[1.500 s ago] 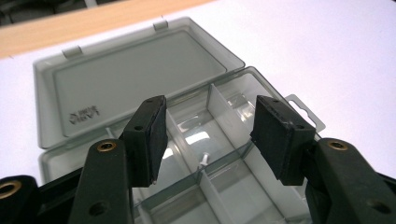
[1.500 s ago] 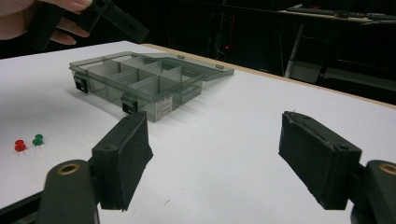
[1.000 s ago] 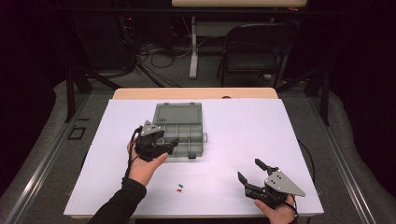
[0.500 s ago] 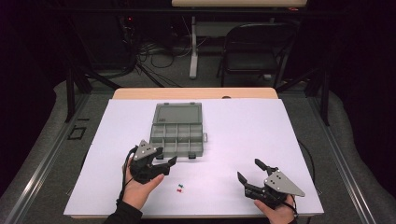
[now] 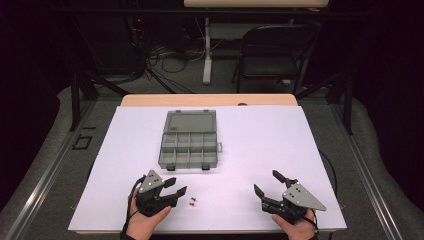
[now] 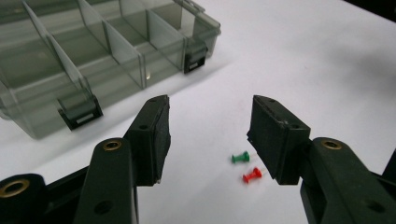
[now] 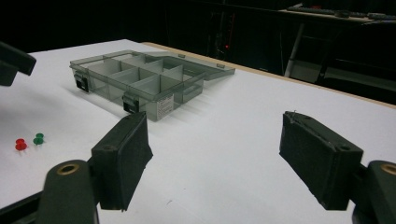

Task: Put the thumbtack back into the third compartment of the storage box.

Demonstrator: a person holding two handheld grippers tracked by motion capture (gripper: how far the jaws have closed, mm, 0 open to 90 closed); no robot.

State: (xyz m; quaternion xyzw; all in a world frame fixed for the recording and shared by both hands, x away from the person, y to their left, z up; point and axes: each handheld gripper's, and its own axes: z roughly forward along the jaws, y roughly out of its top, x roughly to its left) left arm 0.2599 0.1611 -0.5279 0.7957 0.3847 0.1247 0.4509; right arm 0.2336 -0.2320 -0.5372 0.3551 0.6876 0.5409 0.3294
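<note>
A grey clear organizer box (image 5: 189, 140) with its lid open lies mid-table; its compartments (image 6: 107, 44) look bare in both gripper views (image 7: 140, 79). A green pushpin (image 6: 240, 157) and a red pushpin (image 6: 251, 175) lie side by side on the white table, seen small in the high view (image 5: 193, 202) and at the left of the right gripper view (image 7: 29, 141). My left gripper (image 5: 177, 189) is open, low at the front left, with the pins just beyond its right jaw (image 6: 208, 135). My right gripper (image 5: 268, 184) is open at the front right, nothing between its jaws (image 7: 212, 154).
The white table cover (image 5: 280, 145) reaches a wooden far edge (image 5: 210, 99). Behind the table stand a folding chair (image 5: 272, 55), a desk leg and cables on the floor. A dark rail runs along each side of the table.
My left gripper has drawn back from the box's front edge toward the near table edge, ending beside the two pushpins. The right gripper has stayed put.
</note>
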